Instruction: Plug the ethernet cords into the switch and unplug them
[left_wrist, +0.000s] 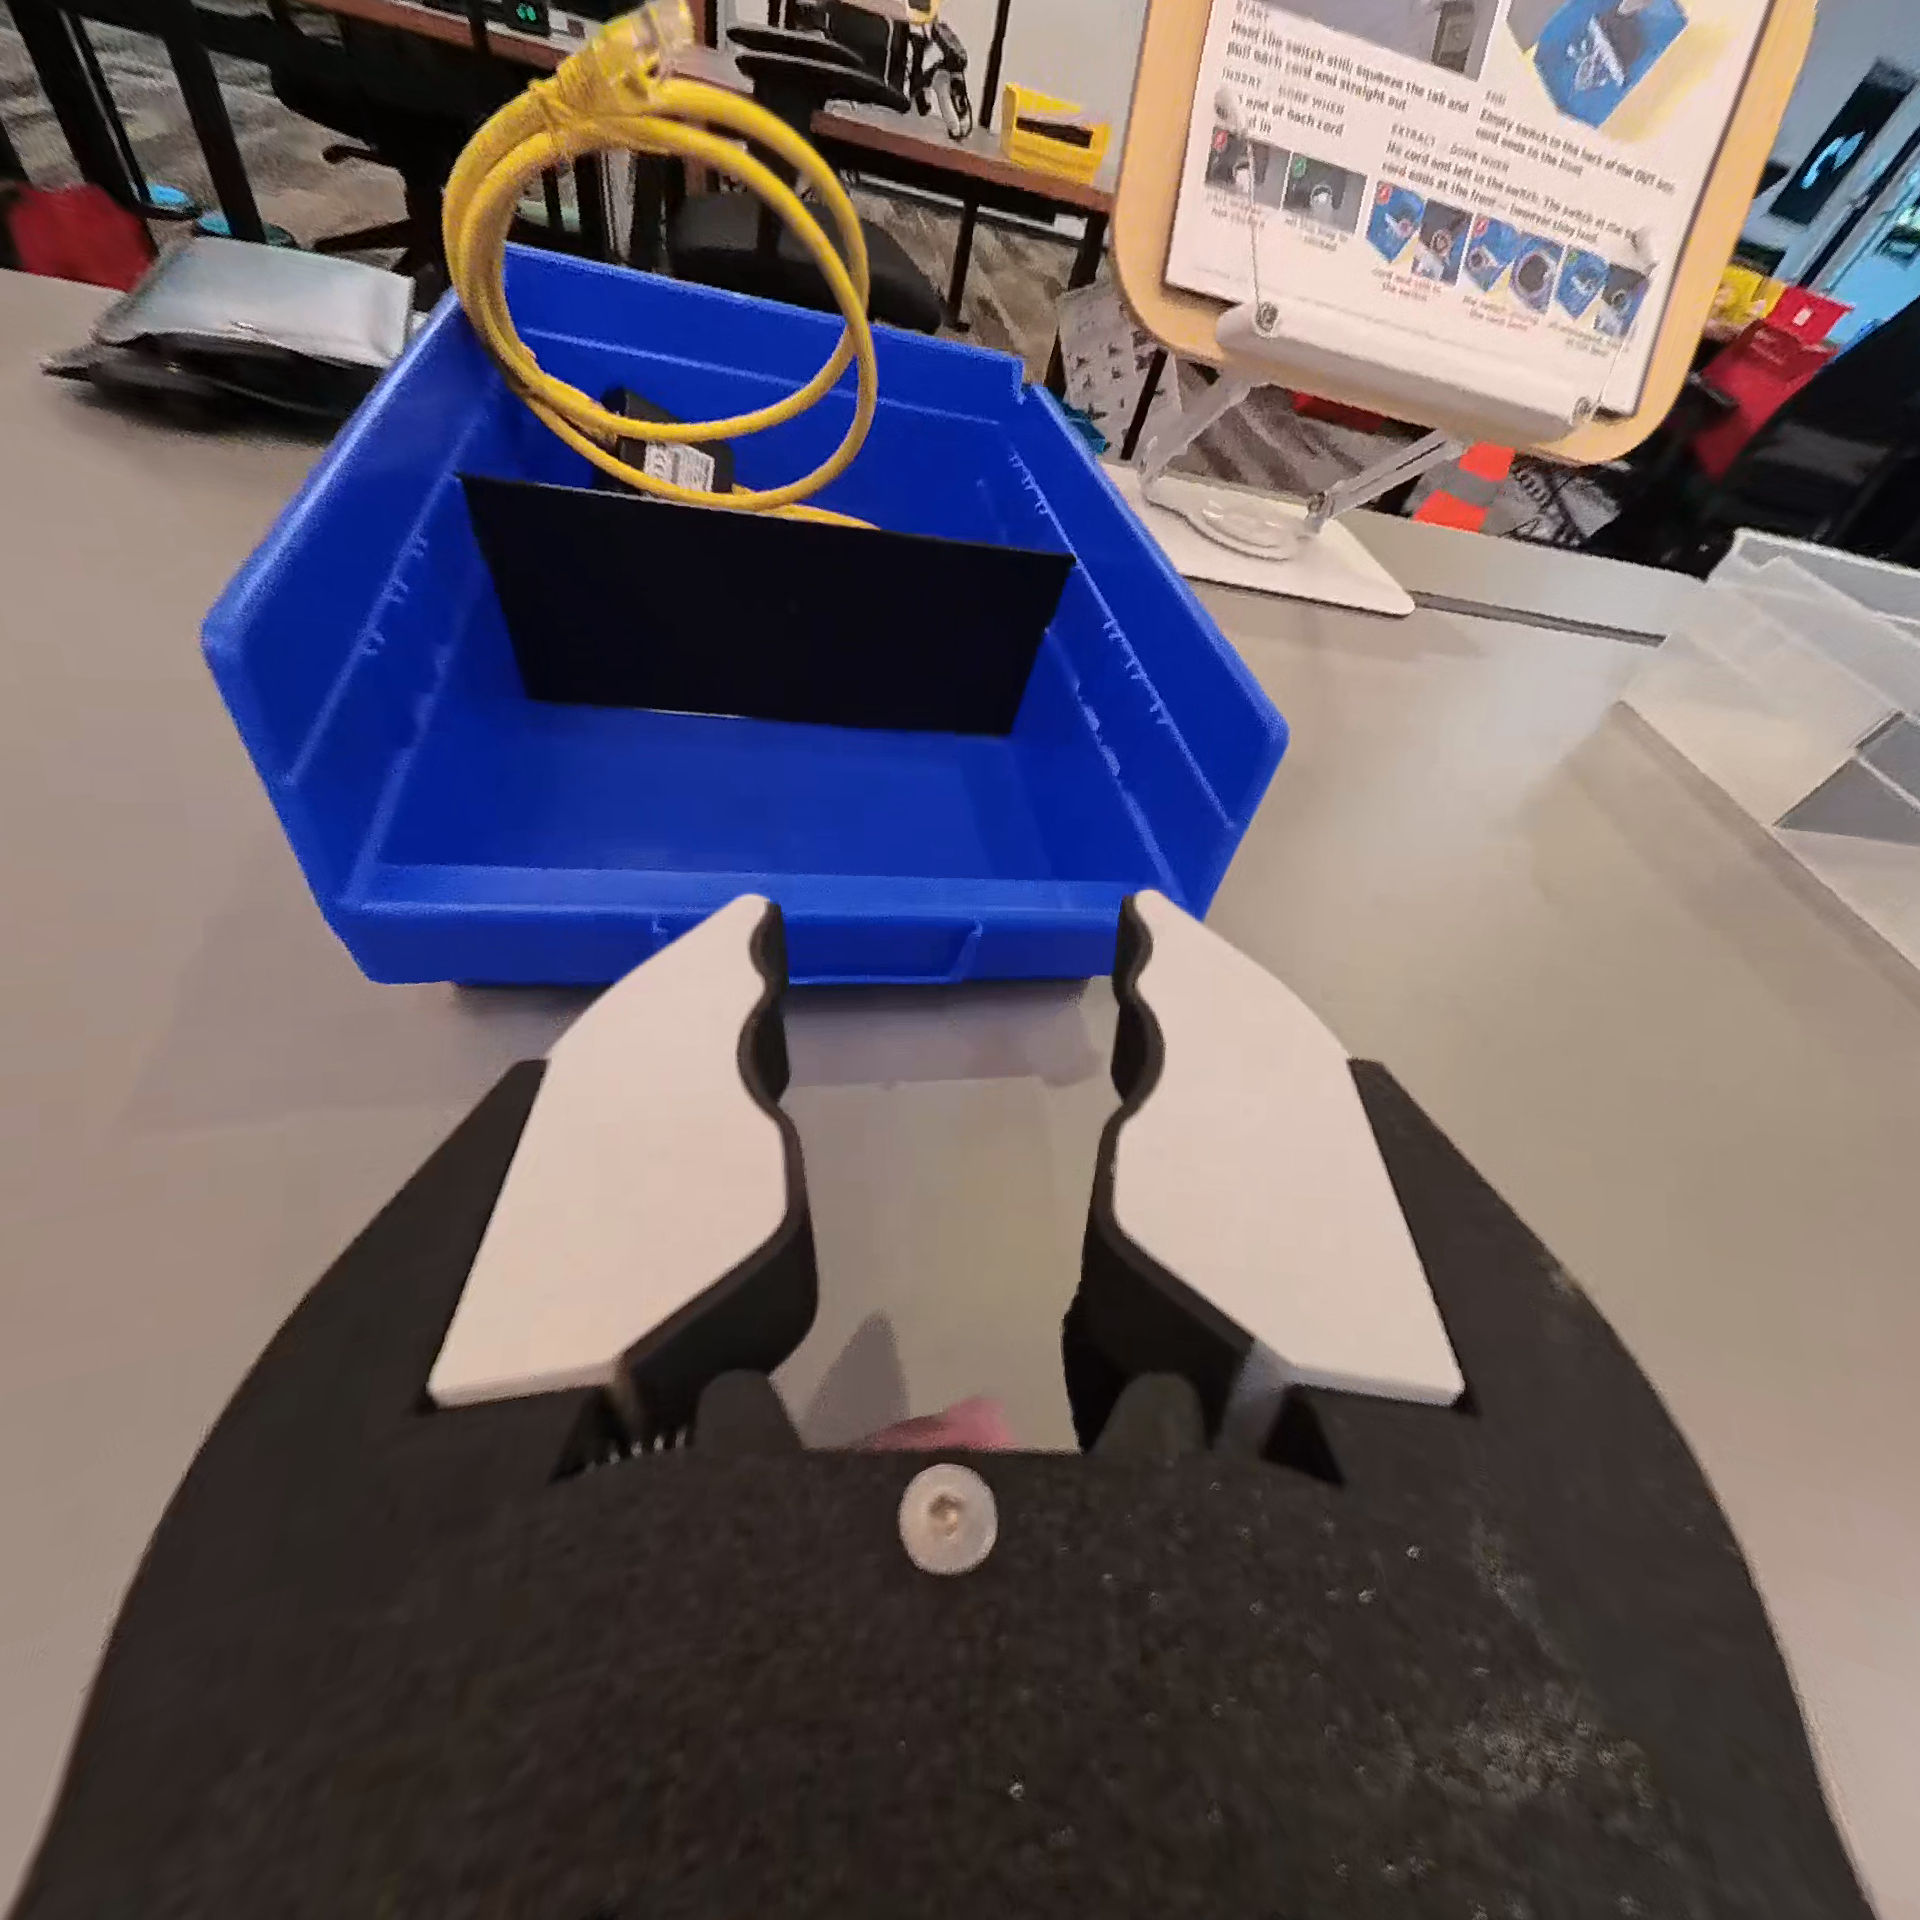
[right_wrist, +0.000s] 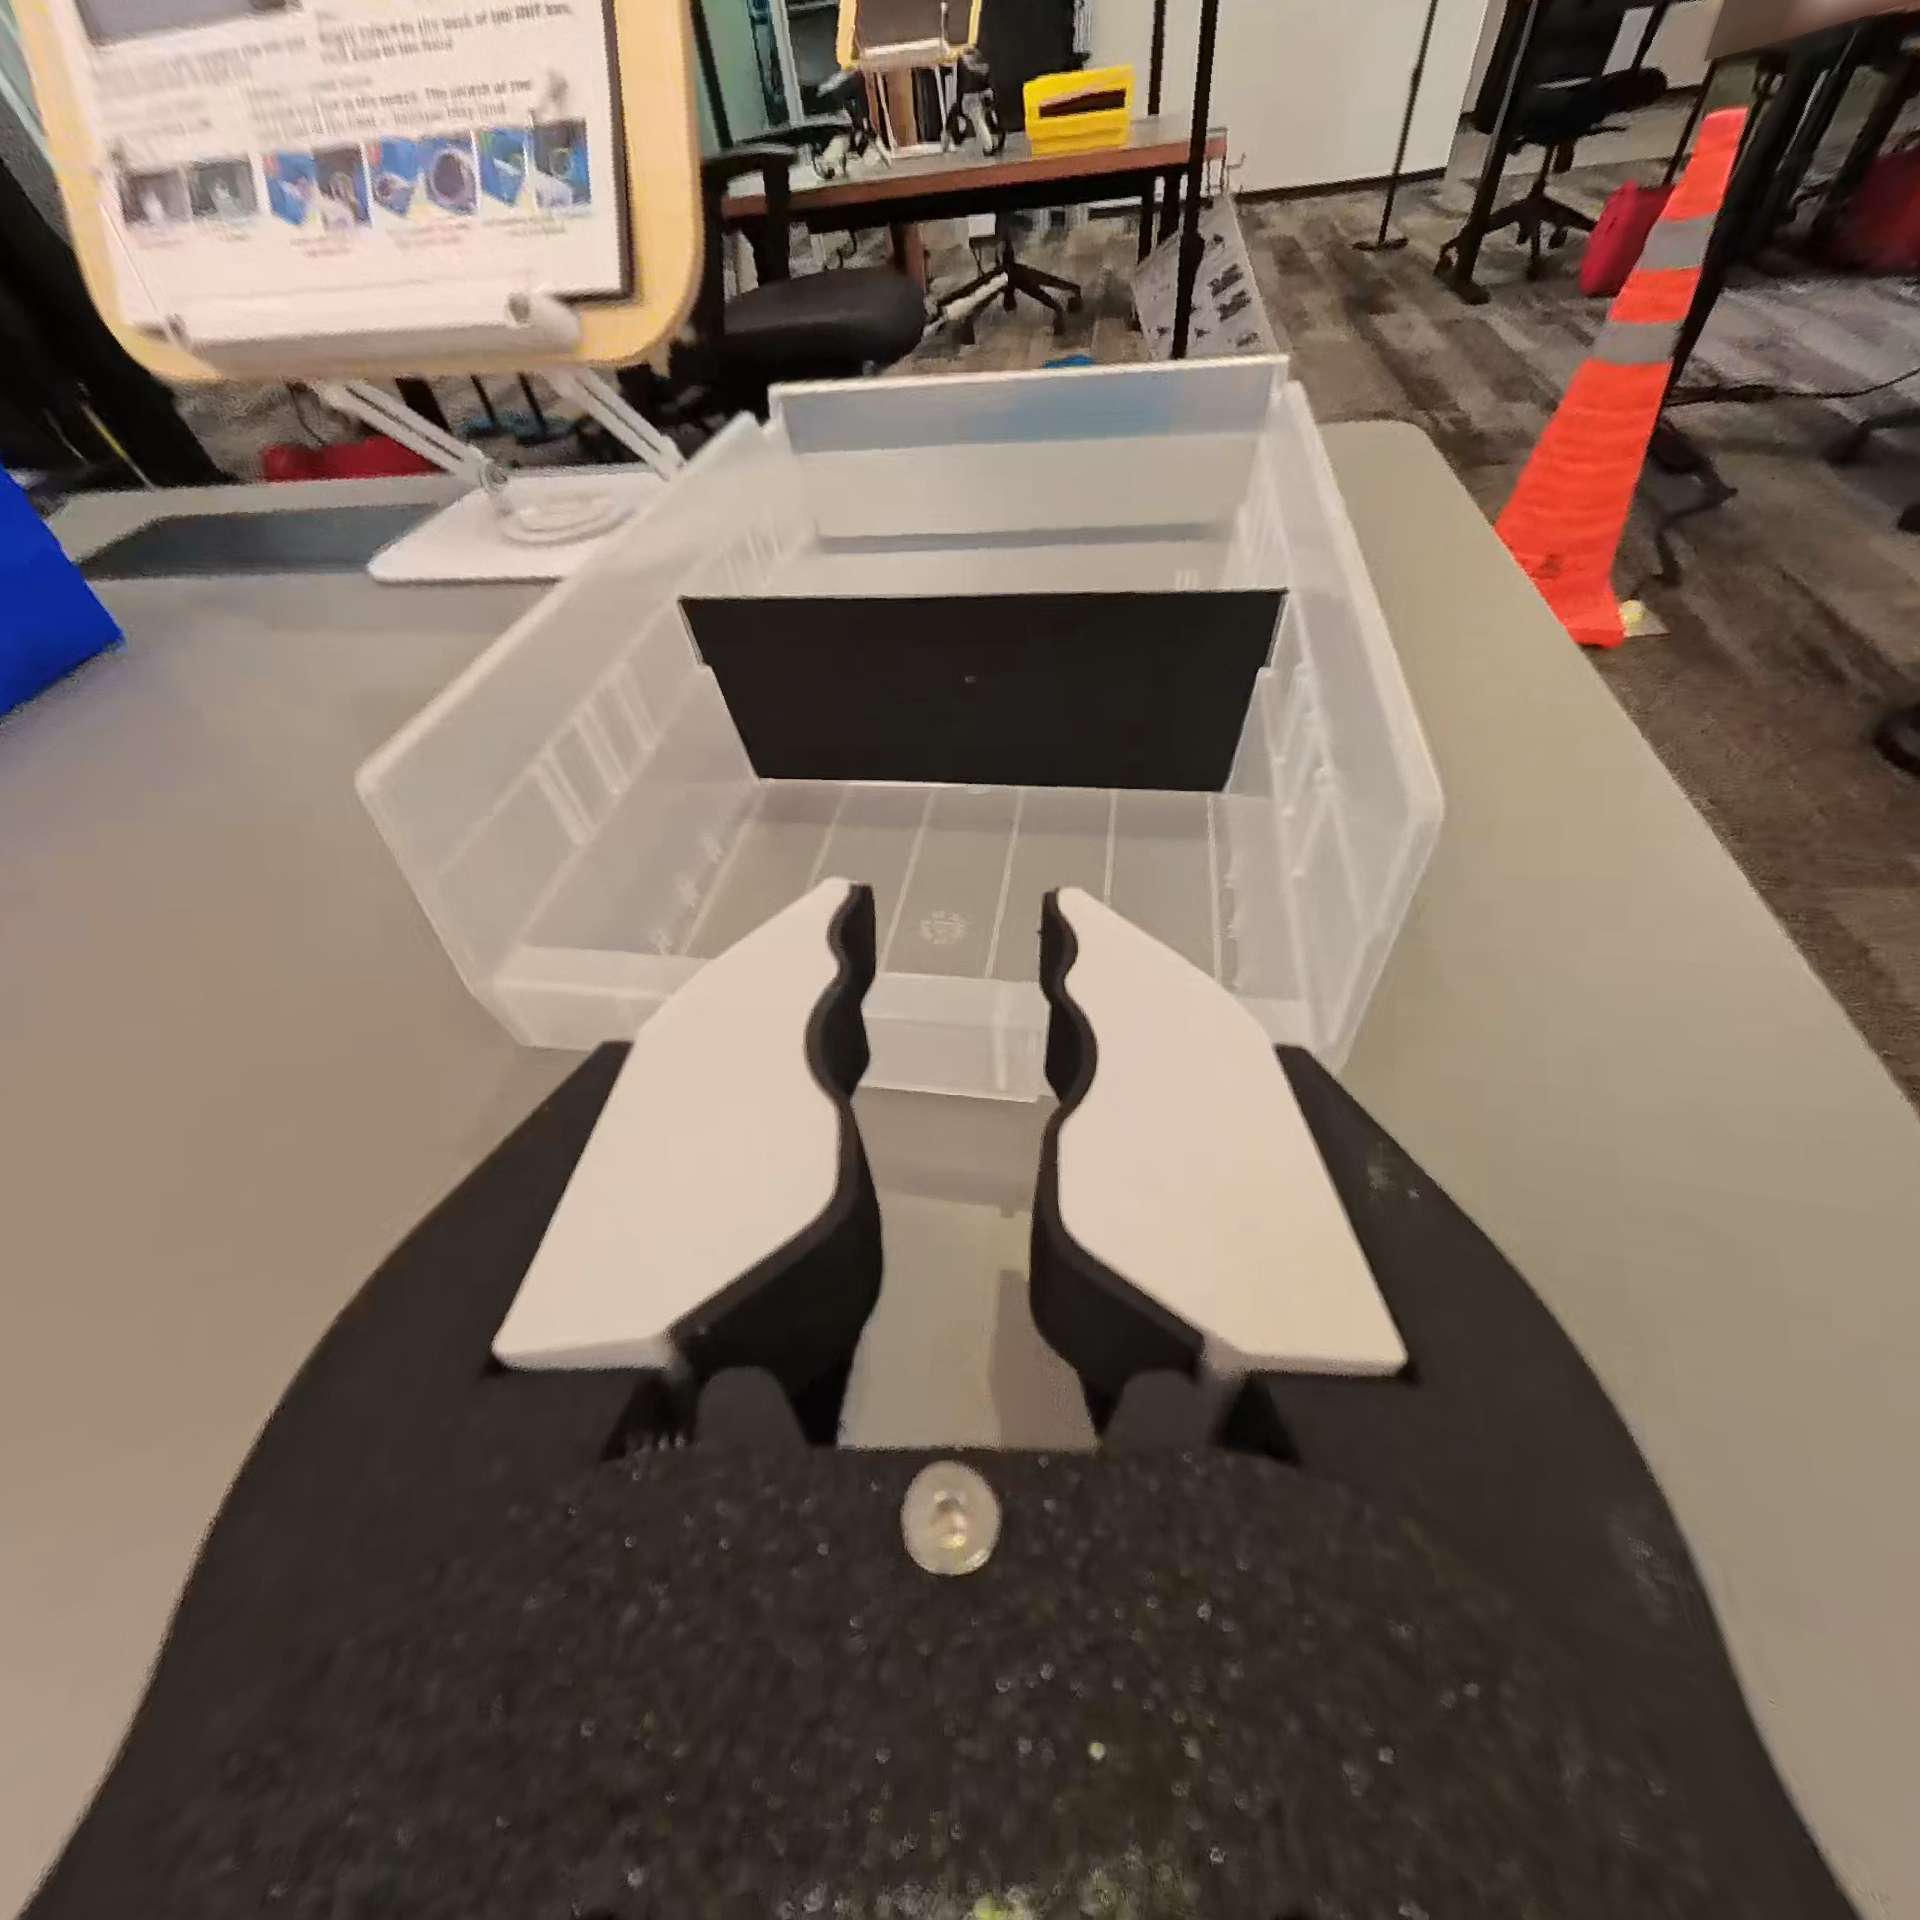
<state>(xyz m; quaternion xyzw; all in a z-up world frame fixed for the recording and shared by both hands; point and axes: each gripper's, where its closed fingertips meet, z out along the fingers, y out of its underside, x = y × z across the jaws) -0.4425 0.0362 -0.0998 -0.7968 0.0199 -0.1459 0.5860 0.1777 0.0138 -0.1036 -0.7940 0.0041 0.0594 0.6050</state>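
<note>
Left gripper: the left gripper (left_wrist: 948, 914) is hovering over the grey table (left_wrist: 1455, 935), just in front of the blue bin (left_wrist: 727, 810). Its two fingers are standing wide apart, and nothing is sitting between the black pads (left_wrist: 769, 997).
Right gripper: the right gripper (right_wrist: 958, 904) is hanging in front of the clear bin (right_wrist: 582, 831), with the fingertips over the low front wall. The fingers are standing apart with a narrower gap than on the left, and the pads (right_wrist: 847, 977) are not pressing on anything.
Blue bin: it is standing on the table, and a black divider (left_wrist: 769, 613) is crossing it from side to side. The front compartment is showing only its blue floor.
Ethernet cords: the yellow cords (left_wrist: 665, 281) are sitting in the back compartment of the blue bin, behind the divider. They are looping high above the rim, and the plug ends (left_wrist: 634, 52) are pointing up.
Switch: a small black box (left_wrist: 665, 457) is lying among the cords in that same back compartment; it is probably the switch, but it is partly hidden.
Clear bin: it is having its own black divider (right_wrist: 987, 686) across the middle.
Background: an instruction sheet on a stand (left_wrist: 1434, 208) is standing behind the bins, and an orange cone (right_wrist: 1621, 395) is standing on the floor to the right.
</note>
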